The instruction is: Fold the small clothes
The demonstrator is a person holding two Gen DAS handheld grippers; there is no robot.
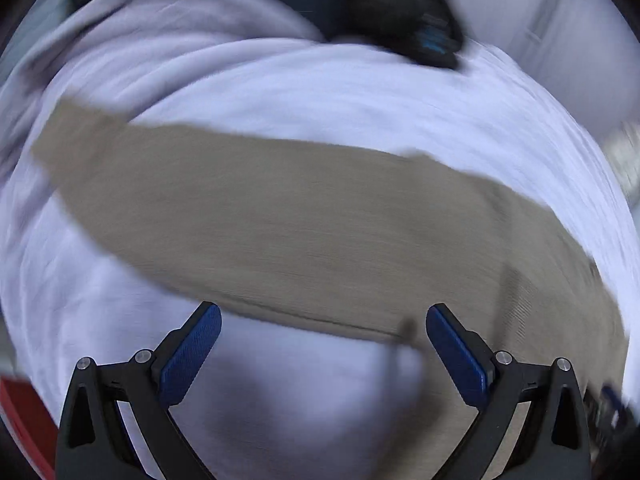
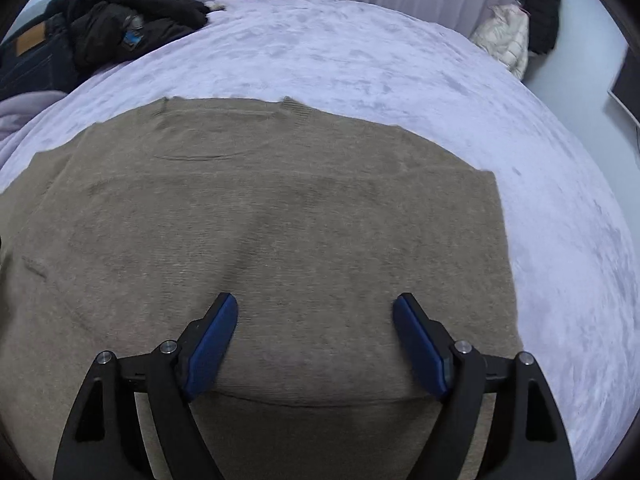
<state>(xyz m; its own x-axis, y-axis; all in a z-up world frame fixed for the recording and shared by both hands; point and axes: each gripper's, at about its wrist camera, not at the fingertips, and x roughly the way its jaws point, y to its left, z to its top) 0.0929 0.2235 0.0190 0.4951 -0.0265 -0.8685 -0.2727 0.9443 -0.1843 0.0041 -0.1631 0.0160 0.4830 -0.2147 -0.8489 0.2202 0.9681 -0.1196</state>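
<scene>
A tan knit sweater [image 2: 280, 220] lies flat on a pale lilac bedspread [image 2: 360, 52]. Its neckline points away from me and its right side is folded in to a straight edge. My right gripper [image 2: 315, 316] is open and empty, low over the sweater's near part. In the blurred left wrist view a long tan strip of the sweater [image 1: 280, 216], seemingly a sleeve, lies across the bedspread [image 1: 320, 92]. My left gripper [image 1: 323, 320] is open and empty, at the near edge of that strip.
Dark clothes and jeans [image 2: 100, 28] are heaped at the far left of the bed. A cream padded jacket and a black garment [image 2: 516, 28] sit at the far right. A rumpled lilac blanket [image 1: 160, 32] lies beyond the strip. A red object [image 1: 20, 412] shows at the lower left.
</scene>
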